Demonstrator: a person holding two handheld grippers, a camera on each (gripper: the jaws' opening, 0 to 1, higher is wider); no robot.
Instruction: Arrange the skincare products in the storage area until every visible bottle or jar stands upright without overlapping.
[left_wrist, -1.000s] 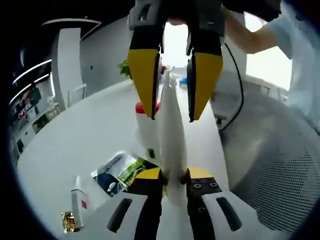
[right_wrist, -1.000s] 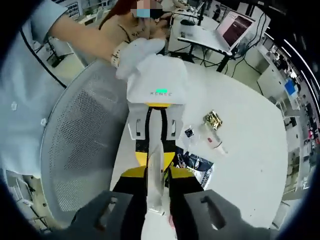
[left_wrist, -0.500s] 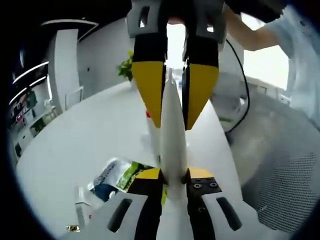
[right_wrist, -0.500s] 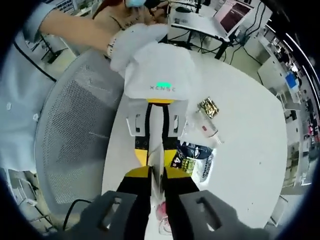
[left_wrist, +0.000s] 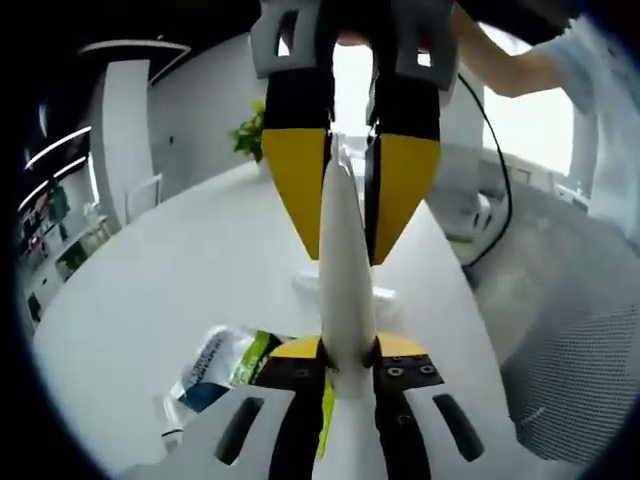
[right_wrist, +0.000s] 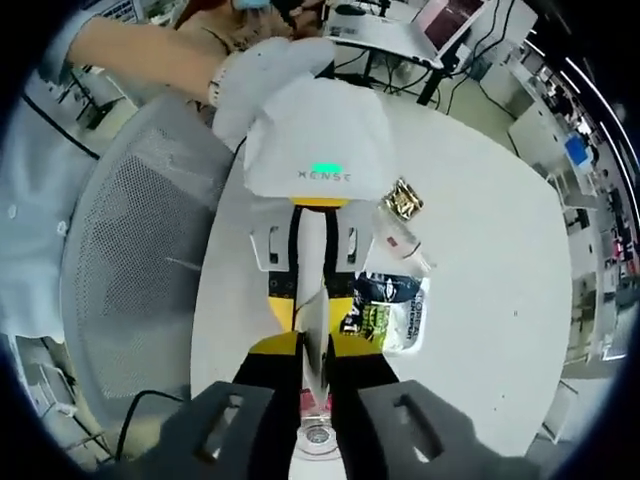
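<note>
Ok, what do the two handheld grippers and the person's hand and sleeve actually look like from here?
The left gripper has yellow-tipped black tongs under a white housing with a green light and grey lettering. The right gripper has the same yellow-and-black tongs, a grey bracket above them and a black cable trailing off. The hand on the left gripper wears a white glove, and the sleeve is light blue.

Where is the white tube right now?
The white tube is off the table, pinched at opposite ends by the left gripper and right gripper, above the printed sachet.
</note>
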